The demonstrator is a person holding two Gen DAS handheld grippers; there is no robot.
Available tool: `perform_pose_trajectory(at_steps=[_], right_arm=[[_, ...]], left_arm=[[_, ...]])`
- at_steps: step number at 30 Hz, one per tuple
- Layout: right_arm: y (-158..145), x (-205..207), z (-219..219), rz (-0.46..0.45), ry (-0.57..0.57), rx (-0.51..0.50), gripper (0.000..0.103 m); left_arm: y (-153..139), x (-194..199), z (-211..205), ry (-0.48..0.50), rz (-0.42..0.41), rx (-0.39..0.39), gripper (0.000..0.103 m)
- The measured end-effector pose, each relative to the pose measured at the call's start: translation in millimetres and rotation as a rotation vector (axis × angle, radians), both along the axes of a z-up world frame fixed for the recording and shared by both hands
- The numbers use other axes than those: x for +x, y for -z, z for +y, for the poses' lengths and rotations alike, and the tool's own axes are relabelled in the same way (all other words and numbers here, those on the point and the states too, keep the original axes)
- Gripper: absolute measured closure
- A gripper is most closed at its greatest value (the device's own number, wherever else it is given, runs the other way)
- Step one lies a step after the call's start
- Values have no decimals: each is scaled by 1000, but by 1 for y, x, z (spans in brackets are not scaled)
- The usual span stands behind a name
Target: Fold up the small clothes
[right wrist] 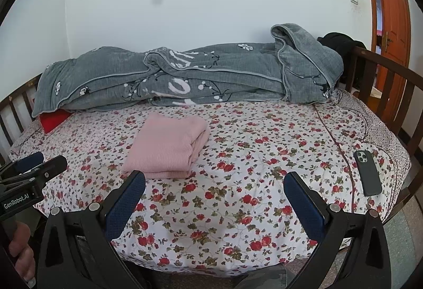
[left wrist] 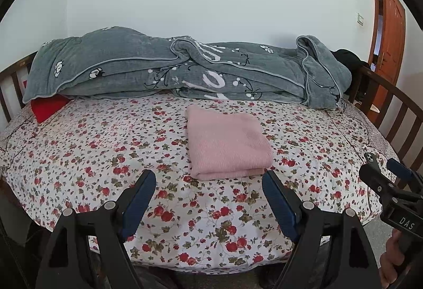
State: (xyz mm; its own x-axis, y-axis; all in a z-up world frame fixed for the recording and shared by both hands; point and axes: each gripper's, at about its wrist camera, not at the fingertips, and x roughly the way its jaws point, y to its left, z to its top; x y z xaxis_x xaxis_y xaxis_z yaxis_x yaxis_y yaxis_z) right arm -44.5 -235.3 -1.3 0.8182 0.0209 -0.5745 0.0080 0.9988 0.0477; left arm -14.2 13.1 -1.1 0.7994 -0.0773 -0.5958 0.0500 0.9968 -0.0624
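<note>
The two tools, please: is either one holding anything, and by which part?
Nothing is held: the left tool and right tool are both open, short of the folded pink garment.

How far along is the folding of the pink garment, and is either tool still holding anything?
Done: the pink garment lies folded in a neat rectangle on the floral sheet. In hand: nothing; the left tool and right tool both stand open and empty, short of the garment. Left: no other loose small clothes show; only the grey quilt and a phone lie on the bed.
</note>
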Motion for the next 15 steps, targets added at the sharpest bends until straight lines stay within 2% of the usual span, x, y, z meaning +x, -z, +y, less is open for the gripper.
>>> perform_pose_trajectory(at_steps=[15], right_arm=[[0, 2, 5, -1, 0, 2, 1]], left_arm=[[-1, 0, 1, -10, -1, -2, 21]])
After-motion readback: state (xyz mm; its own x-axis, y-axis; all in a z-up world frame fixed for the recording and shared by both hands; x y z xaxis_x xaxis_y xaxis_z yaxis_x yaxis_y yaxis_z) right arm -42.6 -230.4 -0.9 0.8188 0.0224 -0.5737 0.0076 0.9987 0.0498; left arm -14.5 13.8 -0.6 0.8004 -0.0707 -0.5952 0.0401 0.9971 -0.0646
